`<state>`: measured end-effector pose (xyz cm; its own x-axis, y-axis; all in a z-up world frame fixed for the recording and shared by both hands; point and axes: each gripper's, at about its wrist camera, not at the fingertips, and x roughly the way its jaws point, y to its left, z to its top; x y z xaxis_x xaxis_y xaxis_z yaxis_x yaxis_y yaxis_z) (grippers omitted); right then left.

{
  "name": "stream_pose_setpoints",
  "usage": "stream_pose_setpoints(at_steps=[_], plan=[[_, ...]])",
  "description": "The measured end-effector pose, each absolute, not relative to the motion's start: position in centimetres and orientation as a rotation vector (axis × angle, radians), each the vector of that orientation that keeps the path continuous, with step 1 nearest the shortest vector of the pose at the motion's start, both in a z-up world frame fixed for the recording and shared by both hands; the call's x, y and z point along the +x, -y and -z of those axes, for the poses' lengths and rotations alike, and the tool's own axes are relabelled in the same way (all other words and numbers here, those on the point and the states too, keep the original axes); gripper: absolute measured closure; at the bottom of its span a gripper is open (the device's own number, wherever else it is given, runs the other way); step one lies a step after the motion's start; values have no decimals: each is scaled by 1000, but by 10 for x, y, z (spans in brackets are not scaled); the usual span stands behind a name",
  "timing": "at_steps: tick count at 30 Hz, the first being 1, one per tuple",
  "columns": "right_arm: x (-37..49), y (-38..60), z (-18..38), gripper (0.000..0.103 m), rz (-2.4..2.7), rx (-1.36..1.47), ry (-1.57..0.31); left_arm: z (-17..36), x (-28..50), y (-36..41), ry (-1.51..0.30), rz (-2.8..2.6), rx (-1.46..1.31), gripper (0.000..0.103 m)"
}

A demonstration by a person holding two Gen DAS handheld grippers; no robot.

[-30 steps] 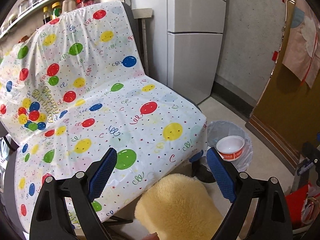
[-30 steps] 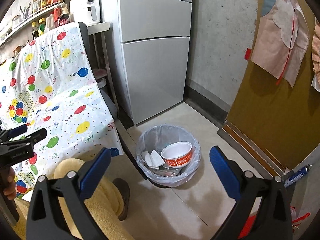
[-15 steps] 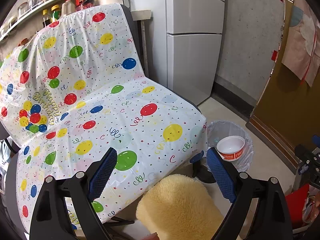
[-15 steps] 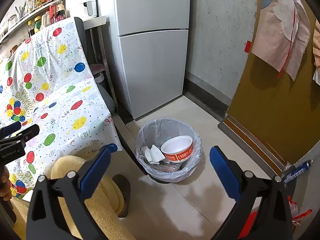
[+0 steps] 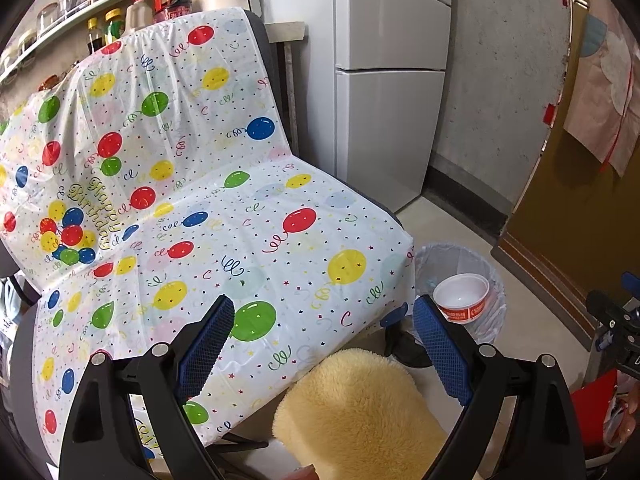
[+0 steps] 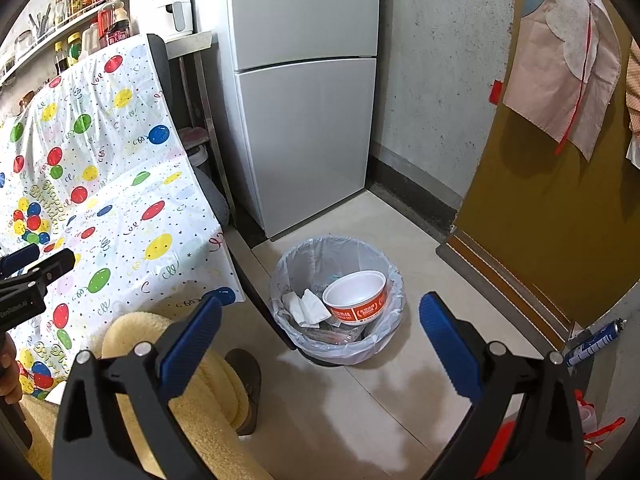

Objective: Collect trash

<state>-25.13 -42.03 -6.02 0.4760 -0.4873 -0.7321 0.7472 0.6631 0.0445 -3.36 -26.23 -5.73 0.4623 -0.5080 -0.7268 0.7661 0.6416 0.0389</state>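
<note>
A trash bin lined with a clear bag (image 6: 384, 344) stands on the floor by the fridge. It holds a red and white paper bowl (image 6: 356, 298), crumpled white tissue (image 6: 306, 308) and clear plastic. The bin (image 5: 494, 316) and bowl (image 5: 460, 300) also show at right in the left wrist view. My right gripper (image 6: 320, 344) is open and empty, held above and in front of the bin. My left gripper (image 5: 324, 344) is open and empty, over the front edge of a seat covered in a balloon-print sheet (image 5: 224, 240). No trash shows on the sheet.
A white fridge (image 6: 300, 120) stands behind the bin. A brown door (image 6: 552, 208) is at right, a spray can (image 6: 596, 340) on the floor beside it. A fluffy yellow-clad leg (image 5: 360, 412) and a brown shoe (image 6: 248, 384) are below the grippers. Shelves of bottles (image 5: 120, 12) hang behind the seat.
Both grippers have shifted slightly; the bin sits a little lower and closer in the right wrist view. Both stay open and empty.
</note>
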Motion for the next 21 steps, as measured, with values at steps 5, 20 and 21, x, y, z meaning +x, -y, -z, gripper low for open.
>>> stream_pose_setpoints(at_steps=[5,20,21], plan=[[-251,420,59,6,779,385,-750,58,-33,262,-743,810,389,13],[-251,420,58,6,778,388,-748,56,-34,260,-741,804,384,13],[-251,420,58,6,778,388,-748,56,-34,259,-741,804,384,13]])
